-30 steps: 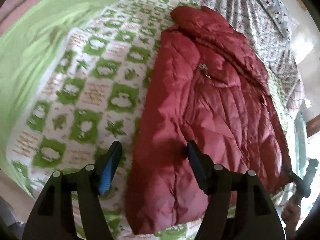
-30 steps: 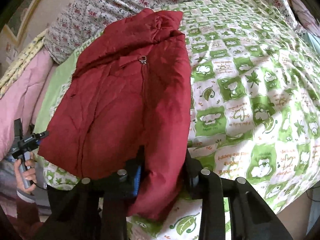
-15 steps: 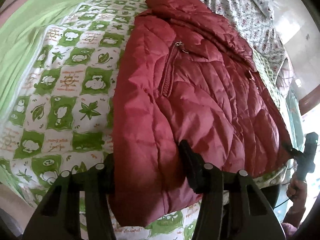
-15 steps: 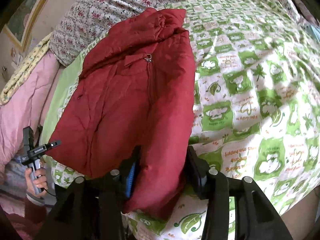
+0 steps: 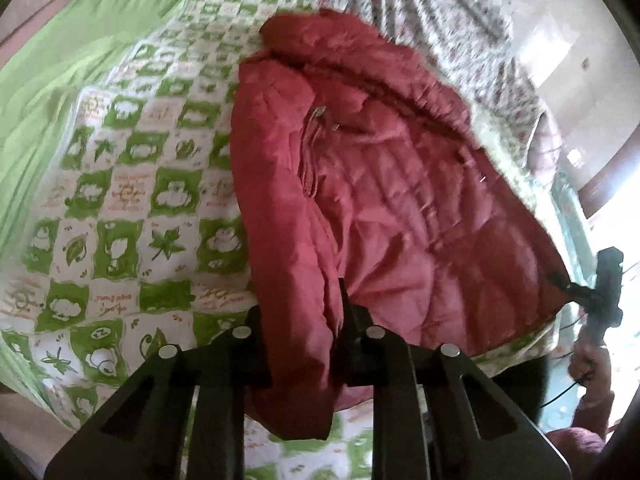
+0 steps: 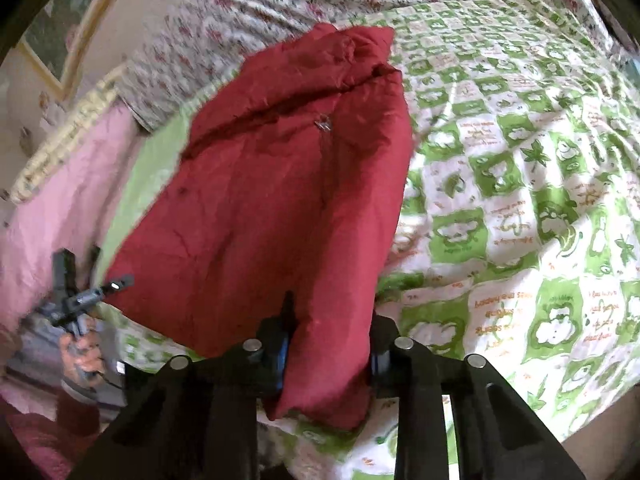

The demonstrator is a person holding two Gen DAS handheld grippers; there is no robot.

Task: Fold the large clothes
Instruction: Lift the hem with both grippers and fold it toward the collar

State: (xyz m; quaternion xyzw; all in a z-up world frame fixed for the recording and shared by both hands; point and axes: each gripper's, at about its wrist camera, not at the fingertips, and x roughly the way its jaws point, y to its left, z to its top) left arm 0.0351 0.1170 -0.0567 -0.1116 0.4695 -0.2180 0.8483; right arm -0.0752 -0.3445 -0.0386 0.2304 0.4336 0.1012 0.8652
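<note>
A red quilted jacket lies on the bed, zipped, collar at the far end. My left gripper is shut on the jacket's bottom hem at one corner. The jacket also shows in the right wrist view. My right gripper is shut on the hem at the other corner. Each gripper appears at the edge of the other's view, held in a hand: the right one and the left one.
A green and white patterned quilt covers the bed. A floral sheet lies at the head. A plain green cover and a pink blanket lie along the sides.
My left gripper moved onto the jacket's hem and closed on it. Both grippers have lifted the hem a little. The right gripper stayed shut on its corner.
</note>
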